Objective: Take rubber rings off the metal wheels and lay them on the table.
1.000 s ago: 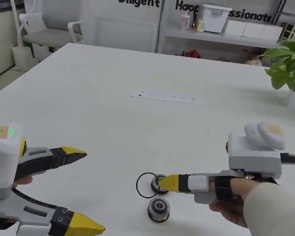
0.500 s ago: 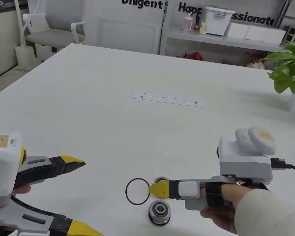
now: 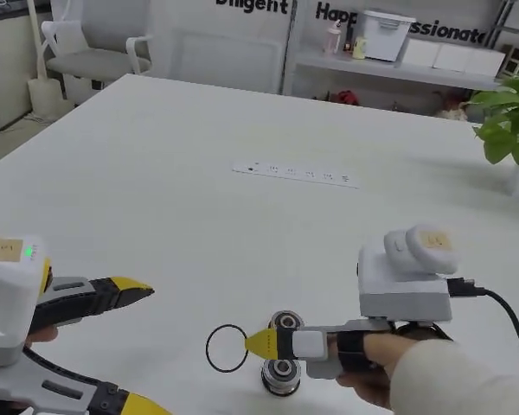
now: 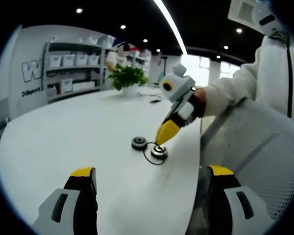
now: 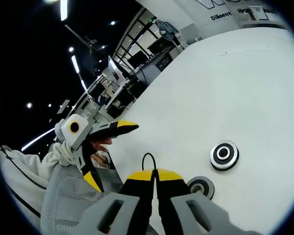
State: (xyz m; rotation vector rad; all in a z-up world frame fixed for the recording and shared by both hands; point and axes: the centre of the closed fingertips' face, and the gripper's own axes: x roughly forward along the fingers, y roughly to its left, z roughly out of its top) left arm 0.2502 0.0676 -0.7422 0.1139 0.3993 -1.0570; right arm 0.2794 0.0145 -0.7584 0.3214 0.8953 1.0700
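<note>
Drawn leftward from the 2 round metal wheels (image 3: 280, 373), the thin black rubber ring (image 3: 227, 347) sits clamped in the right claw (image 3: 261, 343); next it probably needs releasing low over the white tabletop (image 3: 242, 242), while the left claw (image 3: 147, 346) stands apart.

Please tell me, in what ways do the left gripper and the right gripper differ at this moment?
The left gripper has its jaws wide open and holds nothing; the right gripper has its jaws shut on a black rubber ring. The right gripper is close by the two metal wheels, while the left gripper is well aside from them. Both have yellow jaw tips and are hand-held over the white table.
</note>
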